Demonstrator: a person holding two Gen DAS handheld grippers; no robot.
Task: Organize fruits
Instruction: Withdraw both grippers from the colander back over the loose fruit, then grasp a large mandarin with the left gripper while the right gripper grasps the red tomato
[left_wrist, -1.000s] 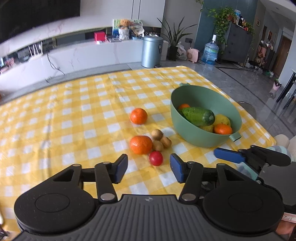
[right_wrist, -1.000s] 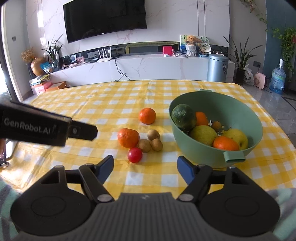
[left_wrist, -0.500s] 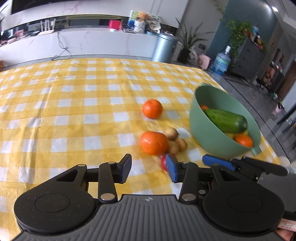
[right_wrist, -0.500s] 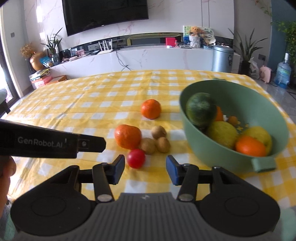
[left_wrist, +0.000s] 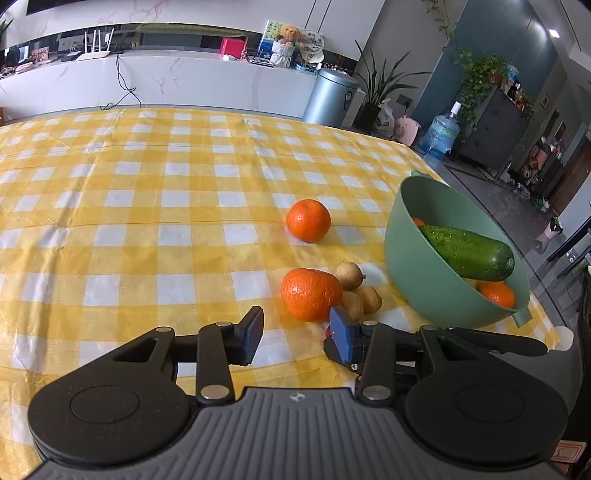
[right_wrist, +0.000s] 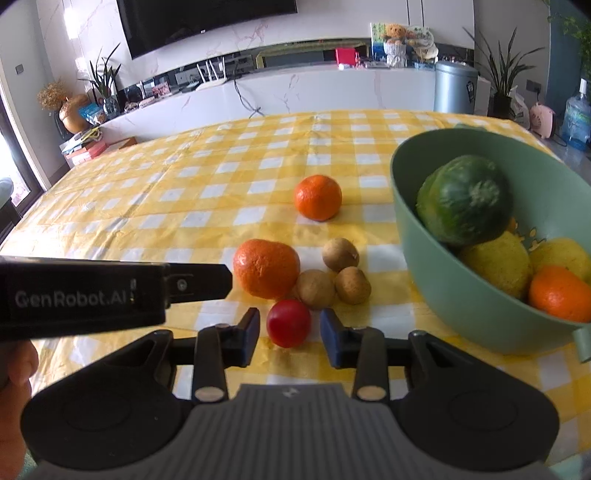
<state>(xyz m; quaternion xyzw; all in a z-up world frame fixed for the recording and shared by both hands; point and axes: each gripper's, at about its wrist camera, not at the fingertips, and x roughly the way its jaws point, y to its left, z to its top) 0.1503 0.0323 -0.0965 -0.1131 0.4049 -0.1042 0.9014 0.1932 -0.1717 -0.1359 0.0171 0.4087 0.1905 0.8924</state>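
Red tomato (right_wrist: 288, 323) between open right gripper (right_wrist: 289, 329) jaws

Home living rm: wall TV (right_wrist: 210, 18), marble media console (right_wrist: 295, 92), houseplants (left_wrist: 380, 85), checked tablecloth (left_wrist: 147, 184).

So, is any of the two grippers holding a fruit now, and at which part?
Nothing is held. The right gripper is open around the red fruit, with gaps at both sides. The left gripper is open and empty.
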